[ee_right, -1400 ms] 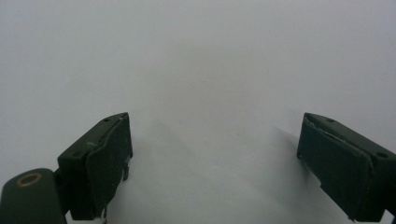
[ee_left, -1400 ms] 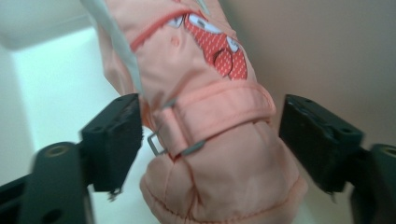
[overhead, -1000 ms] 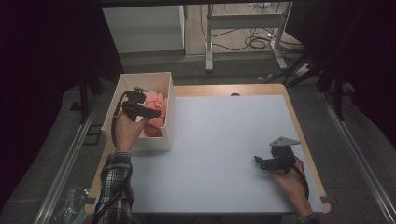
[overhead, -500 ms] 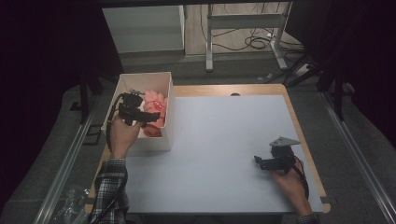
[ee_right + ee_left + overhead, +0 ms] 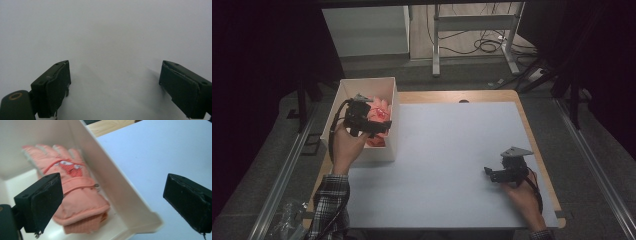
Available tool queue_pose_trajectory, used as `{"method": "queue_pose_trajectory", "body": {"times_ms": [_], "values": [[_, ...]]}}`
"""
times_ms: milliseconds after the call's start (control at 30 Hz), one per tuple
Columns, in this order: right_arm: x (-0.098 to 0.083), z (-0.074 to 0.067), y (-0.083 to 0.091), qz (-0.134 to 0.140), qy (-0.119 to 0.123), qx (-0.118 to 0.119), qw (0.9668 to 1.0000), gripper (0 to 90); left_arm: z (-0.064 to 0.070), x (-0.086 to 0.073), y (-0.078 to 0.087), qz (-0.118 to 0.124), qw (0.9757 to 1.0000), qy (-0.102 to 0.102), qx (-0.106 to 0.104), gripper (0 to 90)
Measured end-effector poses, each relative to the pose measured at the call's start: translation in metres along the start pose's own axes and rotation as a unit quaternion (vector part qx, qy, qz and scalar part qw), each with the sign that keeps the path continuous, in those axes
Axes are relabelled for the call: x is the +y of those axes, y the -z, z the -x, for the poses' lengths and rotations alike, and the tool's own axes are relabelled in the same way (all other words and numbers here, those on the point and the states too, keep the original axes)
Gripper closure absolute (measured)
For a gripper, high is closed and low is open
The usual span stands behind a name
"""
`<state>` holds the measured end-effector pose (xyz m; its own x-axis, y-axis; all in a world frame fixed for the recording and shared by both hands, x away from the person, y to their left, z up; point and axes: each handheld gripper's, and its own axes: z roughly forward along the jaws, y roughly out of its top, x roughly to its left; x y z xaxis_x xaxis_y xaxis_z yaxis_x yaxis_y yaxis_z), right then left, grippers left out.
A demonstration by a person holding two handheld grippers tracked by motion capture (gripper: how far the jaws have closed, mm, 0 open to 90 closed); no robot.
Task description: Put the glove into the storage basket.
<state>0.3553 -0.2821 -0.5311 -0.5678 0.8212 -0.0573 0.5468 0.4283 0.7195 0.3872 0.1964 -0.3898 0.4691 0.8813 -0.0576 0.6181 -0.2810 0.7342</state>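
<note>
Left gripper [image 5: 384, 127]: over the box at centre-left of the high view, my jaws have just been opening and now stand wide, nothing between them.
Glove: salmon-pink padded winter glove [image 5: 75, 195] lies flat inside the white rectangular cardboard box [image 5: 120, 195], against its wall.
Right gripper [image 5: 488, 173]: lower right, low over the pale grey table top [image 5: 452, 150], spread wide, empty.
</note>
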Motion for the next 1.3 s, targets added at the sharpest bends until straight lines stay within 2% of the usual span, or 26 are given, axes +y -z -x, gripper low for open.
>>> {"method": "queue_pose_trajectory", "body": {"times_ms": [167, 233, 367, 567, 833, 1067, 1300], "values": [[0.0, 0.0, 0.0, 0.0, 0.0, 0.0, 1.0, 10.5, 0.02, 0.004, -0.002, 0.004, 0.9996, -0.023, -0.015, 2.9], [0.0, 0.0, 0.0, 0.0, 0.0, 0.0, 1.0, 10.5, 0.029, 0.005, -0.004, 0.003, 0.9991, -0.037, -0.022, 2.9], [0.0, 0.0, 0.0, 0.0, -0.001, 0.0, 1.0, 10.5, 0.046, 0.005, -0.009, 0.004, 0.9979, -0.051, -0.039, 2.9], [0.0, 0.0, 0.0, 0.001, 0.0, 0.0, 1.0, 10.5, 0.072, 0.001, -0.019, 0.012, 0.9948, -0.073, -0.07, 2.9], [0.0, 0.0, 0.0, 0.001, 0.0, 0.0, 1.0, 10.6, 0.098, -0.01, -0.033, 0.012, 0.9906, -0.093, -0.1, 2.9], [0.0, 0.0, 0.0, 0.0, 0.0, 0.001, 1.0, 10.5, 0.111, -0.021, -0.043, 0.01, 0.9884, -0.106, -0.108, 2.9], [0.0, 0.0, 0.0, 0.001, 0.0, 0.0, 1.0, 10.5, 0.117, -0.042, -0.055, -0.001, 0.9863, -0.118, -0.116, 2.9]]}}
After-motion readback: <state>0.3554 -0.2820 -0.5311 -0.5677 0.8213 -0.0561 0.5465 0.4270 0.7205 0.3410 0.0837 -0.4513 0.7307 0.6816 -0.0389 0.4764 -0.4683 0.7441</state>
